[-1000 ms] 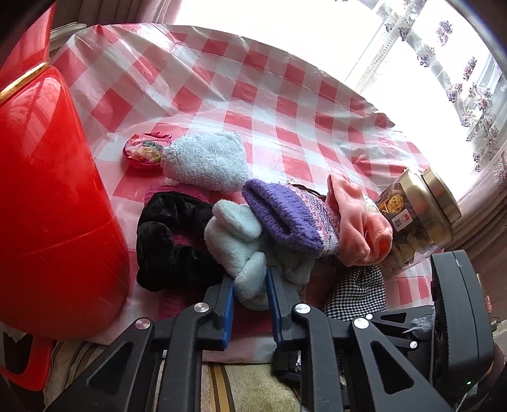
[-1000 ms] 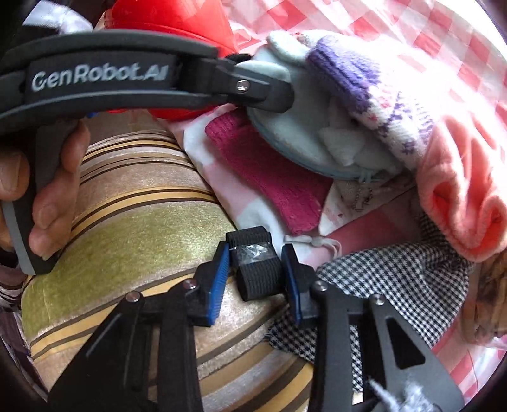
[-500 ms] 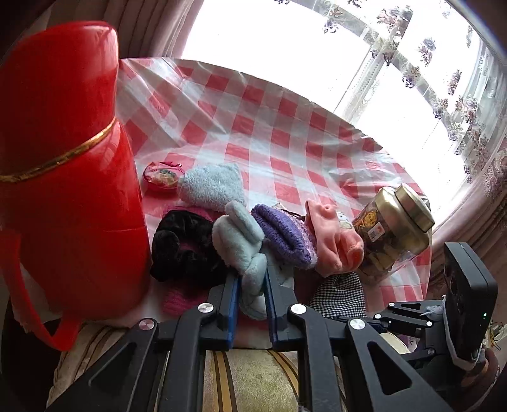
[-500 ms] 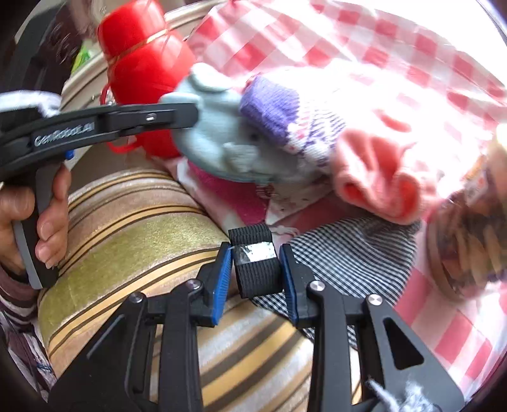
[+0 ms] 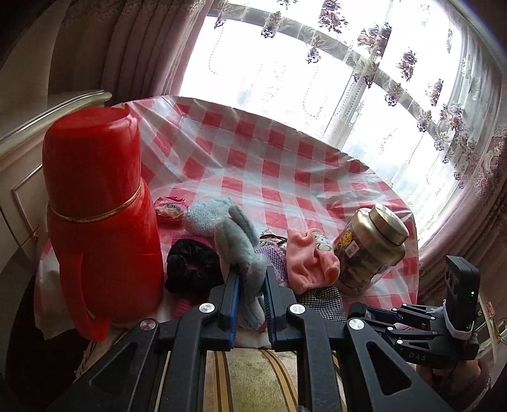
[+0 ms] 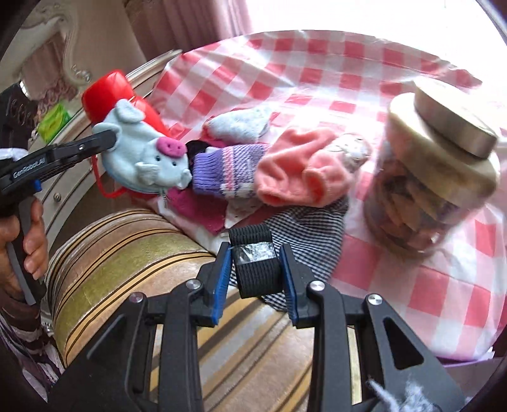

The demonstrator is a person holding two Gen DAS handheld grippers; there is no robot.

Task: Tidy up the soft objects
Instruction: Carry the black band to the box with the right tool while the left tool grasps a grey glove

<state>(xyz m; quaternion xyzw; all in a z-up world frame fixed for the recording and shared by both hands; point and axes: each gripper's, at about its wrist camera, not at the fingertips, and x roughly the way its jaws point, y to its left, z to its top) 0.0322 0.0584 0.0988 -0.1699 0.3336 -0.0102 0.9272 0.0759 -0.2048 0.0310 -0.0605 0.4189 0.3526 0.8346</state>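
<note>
A lived-in home, most likely a sitting room. A round surface under a red-and-white checked plastic cloth (image 5: pixel 253 164) stands by a large window hung with flowered lace curtains (image 5: pixel 412 63) and heavy pink drapes (image 5: pixel 133 47). On it are a red thermos flask (image 5: pixel 95 206), a gold-lidded jar of biscuits (image 5: pixel 370 247) and scattered socks and small plush things. A striped upholstered seat (image 6: pixel 120 253) sits beside it, with cream carved furniture (image 6: pixel 50 28) behind.

A soft blue pig purse (image 6: pixel 149 164) hangs in the air, pinched at one edge. On the checked cloth a purple sock (image 6: pixel 225 171) lies beside a pink sock (image 6: pixel 301 171), with a fluffy blue sock (image 6: pixel 240 125) behind them.
</note>
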